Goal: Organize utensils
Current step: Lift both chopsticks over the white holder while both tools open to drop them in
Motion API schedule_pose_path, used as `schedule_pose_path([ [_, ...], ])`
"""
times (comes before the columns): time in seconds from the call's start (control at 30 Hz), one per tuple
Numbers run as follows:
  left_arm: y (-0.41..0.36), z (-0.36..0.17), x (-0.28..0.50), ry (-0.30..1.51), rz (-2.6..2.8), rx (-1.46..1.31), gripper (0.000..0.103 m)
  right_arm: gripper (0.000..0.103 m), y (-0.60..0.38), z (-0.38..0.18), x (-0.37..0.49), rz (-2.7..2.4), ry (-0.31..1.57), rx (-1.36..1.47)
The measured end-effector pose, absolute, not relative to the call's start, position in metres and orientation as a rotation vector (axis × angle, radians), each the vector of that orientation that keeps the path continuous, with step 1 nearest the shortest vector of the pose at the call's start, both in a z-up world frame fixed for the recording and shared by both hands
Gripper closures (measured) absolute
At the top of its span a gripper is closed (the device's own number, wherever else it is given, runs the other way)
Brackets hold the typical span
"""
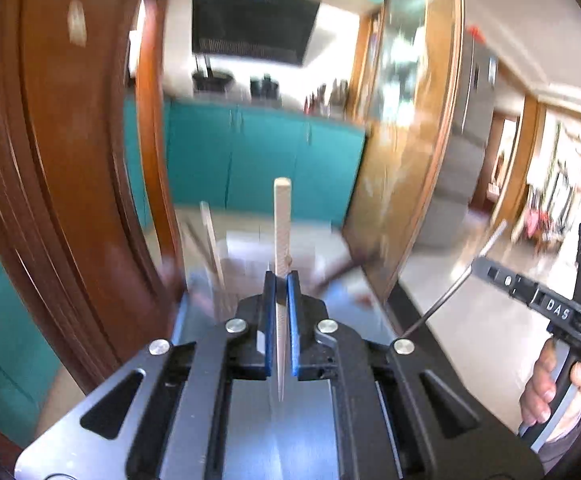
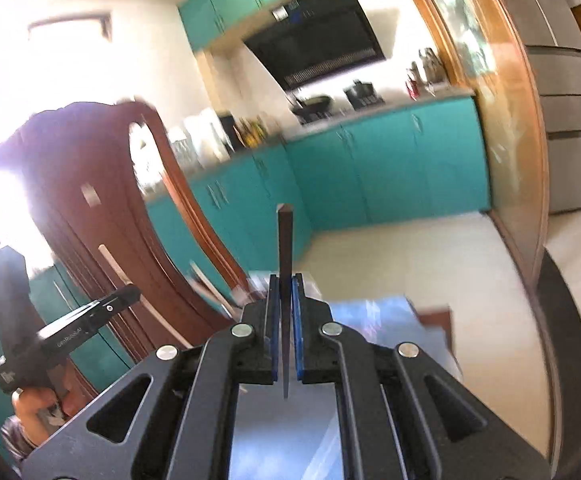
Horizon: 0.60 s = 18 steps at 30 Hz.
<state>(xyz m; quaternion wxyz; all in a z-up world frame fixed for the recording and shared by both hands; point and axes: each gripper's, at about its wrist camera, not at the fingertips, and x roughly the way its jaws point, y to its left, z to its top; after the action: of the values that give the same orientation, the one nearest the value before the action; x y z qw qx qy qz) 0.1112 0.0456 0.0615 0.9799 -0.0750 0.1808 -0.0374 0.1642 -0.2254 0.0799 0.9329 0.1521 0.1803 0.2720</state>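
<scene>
Both grippers are mid-job here: the left gripper (image 1: 281, 280) has its fingers clenched on a pale wooden chopstick (image 1: 281, 220) standing upright, and the right gripper (image 2: 285, 280) is clamped the same way on a dark chopstick (image 2: 285, 240). Neither is sorted yet, and a blurry clear holder (image 1: 210, 264) with more sticks sits just below on the worktop (image 2: 390, 320). Plenty of open air ahead, but the brown wooden door (image 1: 70, 180) crowds the left side.

Left gripper (image 1: 281, 280): black frame, blue pads; holds pale wooden chopstick (image 1: 281, 216). Right gripper (image 2: 285, 280): same colours; dark brown chopstick (image 2: 285, 240). Cabinets (image 2: 390, 160) teal. Door (image 1: 50, 160) reddish-brown. Range hood (image 2: 318, 52) black.
</scene>
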Motion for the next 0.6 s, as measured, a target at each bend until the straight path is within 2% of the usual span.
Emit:
schedule_pose_path([
  [0.1,0.051,0.105,0.118,0.240,-0.054,-0.166,0.096,0.096,-0.217,0.113,0.176,0.585,0.287,0.379],
  [0.23,0.058,0.131,0.135,0.115,-0.012,-0.197,0.096,0.096,-0.207,0.129,0.199,0.529,0.199,0.451],
  [0.4,0.065,0.112,0.172,0.128,0.041,-0.219,0.096,0.096,-0.187,0.111,0.228,0.418,0.149,0.398],
  [0.6,0.061,0.075,0.221,0.242,0.069,-0.189,0.096,0.096,-0.164,0.073,0.265,0.416,0.251,0.291],
])
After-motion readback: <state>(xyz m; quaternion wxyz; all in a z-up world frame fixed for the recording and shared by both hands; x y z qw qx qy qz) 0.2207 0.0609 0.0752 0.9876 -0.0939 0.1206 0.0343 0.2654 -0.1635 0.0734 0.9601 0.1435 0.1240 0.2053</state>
